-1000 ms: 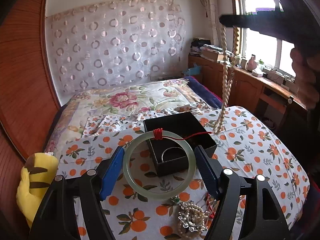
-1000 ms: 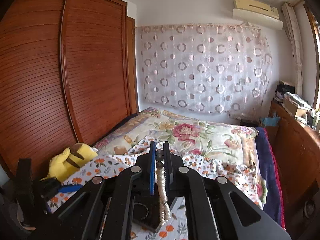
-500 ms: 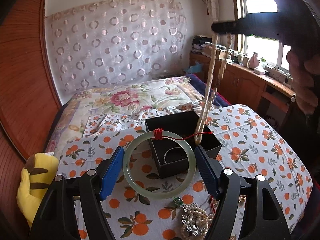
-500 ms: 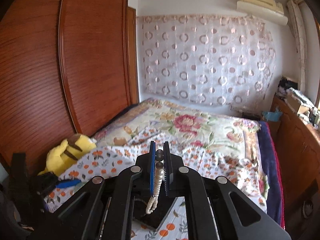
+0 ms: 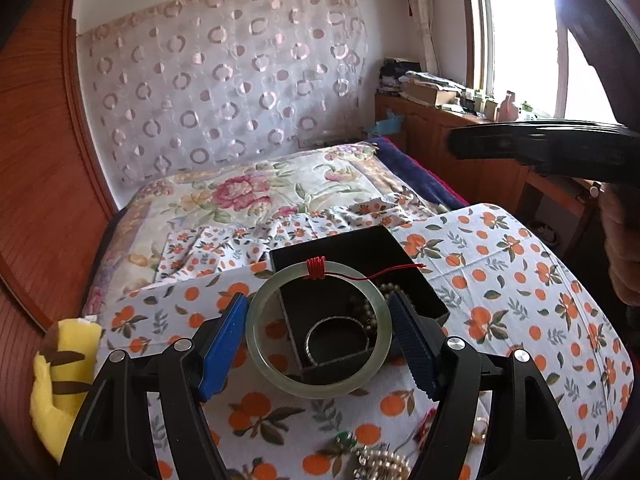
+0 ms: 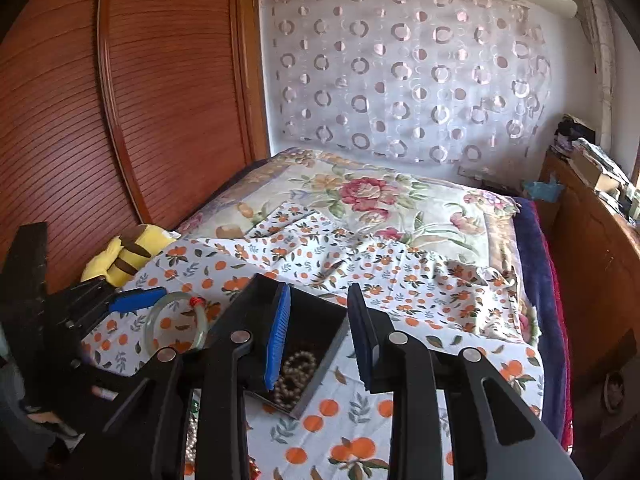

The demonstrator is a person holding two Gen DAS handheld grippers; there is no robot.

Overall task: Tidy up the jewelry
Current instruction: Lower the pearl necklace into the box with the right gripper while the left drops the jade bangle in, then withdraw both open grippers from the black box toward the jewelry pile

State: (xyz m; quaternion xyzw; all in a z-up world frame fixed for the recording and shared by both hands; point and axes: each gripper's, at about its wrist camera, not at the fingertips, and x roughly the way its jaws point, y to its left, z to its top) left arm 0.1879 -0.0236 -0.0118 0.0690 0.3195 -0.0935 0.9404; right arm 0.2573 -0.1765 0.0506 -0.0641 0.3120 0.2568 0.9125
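A pale green jade bangle (image 5: pixel 320 390) with a red thread wound on it sits between the blue pads of my left gripper (image 5: pixel 318 302), which is shut on it. It hangs just above the near edge of the black jewellery box (image 5: pixel 360 242). Inside the box lie a silver bangle (image 5: pixel 336 344) and a beaded necklace (image 5: pixel 386 292). My right gripper (image 6: pixel 318 312) hovers over the box with its jaws opening and nothing between them. The necklace (image 6: pixel 296 372) lies coiled below it. The jade bangle (image 6: pixel 149 330) shows at the left of the right wrist view.
Box and jewellery rest on an orange-print cloth (image 5: pixel 520 280) over a bed. A pile of loose pearls and trinkets (image 5: pixel 380 460) lies at the near edge. A yellow plush toy (image 5: pixel 60 380) sits left, by the wooden wardrobe (image 6: pixel 140 120). A wooden cabinet (image 6: pixel 592 240) runs along the right.
My right gripper came down over the box and parted its jaws, and the necklace that hung from it now lies in the box. My left gripper moved closer to the box with the bangle.
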